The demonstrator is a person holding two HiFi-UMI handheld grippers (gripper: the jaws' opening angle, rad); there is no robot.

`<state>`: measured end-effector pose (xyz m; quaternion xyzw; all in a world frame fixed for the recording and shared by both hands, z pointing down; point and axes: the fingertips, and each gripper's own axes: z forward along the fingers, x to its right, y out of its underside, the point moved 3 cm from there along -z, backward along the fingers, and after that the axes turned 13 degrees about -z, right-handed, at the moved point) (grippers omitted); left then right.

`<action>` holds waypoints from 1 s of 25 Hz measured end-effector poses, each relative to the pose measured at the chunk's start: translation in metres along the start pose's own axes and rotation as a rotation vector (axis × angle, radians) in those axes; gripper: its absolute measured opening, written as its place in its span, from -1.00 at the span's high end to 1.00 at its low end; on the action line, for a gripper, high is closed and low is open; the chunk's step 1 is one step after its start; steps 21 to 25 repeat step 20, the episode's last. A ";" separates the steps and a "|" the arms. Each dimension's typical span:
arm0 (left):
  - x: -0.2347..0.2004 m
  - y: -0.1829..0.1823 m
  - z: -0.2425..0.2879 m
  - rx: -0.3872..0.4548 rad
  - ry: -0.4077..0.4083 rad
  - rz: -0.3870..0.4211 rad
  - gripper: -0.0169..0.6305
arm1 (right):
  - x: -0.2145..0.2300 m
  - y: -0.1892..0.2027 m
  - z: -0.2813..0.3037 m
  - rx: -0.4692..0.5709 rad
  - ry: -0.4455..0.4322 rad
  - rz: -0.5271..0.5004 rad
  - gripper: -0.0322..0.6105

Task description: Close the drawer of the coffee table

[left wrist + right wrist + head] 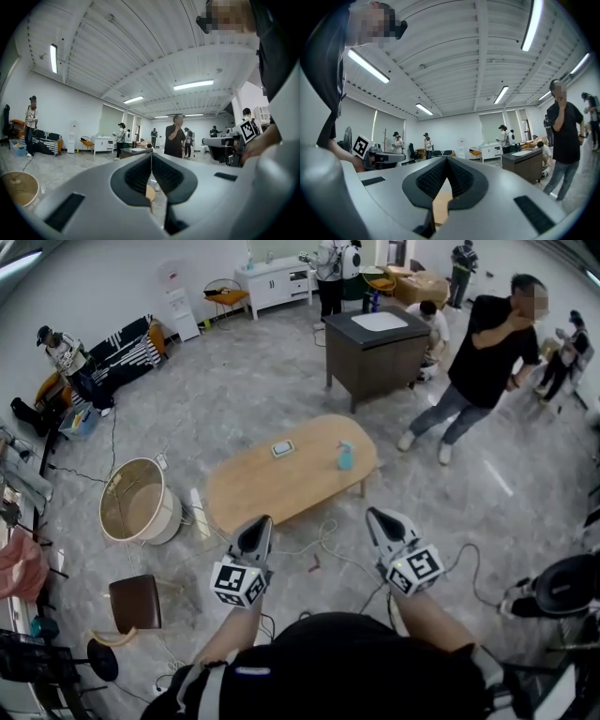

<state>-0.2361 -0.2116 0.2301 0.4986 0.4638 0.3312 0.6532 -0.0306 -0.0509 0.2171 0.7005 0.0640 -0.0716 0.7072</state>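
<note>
Hovering near the oval light-wood counter (pixel 286 479), the grey left gripper (pixel 262 521) and right gripper (pixel 373 515) are being held level, jaws closed and empty; its drawer is being hidden, fitting approach or retreat.

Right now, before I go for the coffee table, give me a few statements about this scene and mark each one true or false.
1. The left gripper and the right gripper are both shut and empty. True.
2. A blue spray bottle stands on the coffee table. True.
3. The right gripper holds the spray bottle. False: the bottle stands free on the table.
4. In the head view, the round tub sits to the table's right. False: it sits to the table's left, on the floor.
5. The dark cabinet stands beyond the table. True.
</note>
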 end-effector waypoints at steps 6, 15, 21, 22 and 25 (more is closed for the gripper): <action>0.001 -0.001 0.003 0.000 0.006 0.007 0.91 | 0.000 0.001 -0.003 0.001 0.009 -0.018 0.87; -0.003 -0.002 0.004 0.001 0.010 0.011 0.91 | -0.005 -0.002 0.000 0.004 0.004 -0.030 0.87; -0.002 -0.005 0.004 0.000 0.016 0.006 0.91 | -0.007 -0.007 0.002 -0.003 -0.002 -0.016 0.87; -0.002 -0.005 0.004 0.000 0.016 0.006 0.91 | -0.007 -0.007 0.002 -0.003 -0.002 -0.016 0.87; -0.002 -0.005 0.004 0.000 0.016 0.006 0.91 | -0.007 -0.007 0.002 -0.003 -0.002 -0.016 0.87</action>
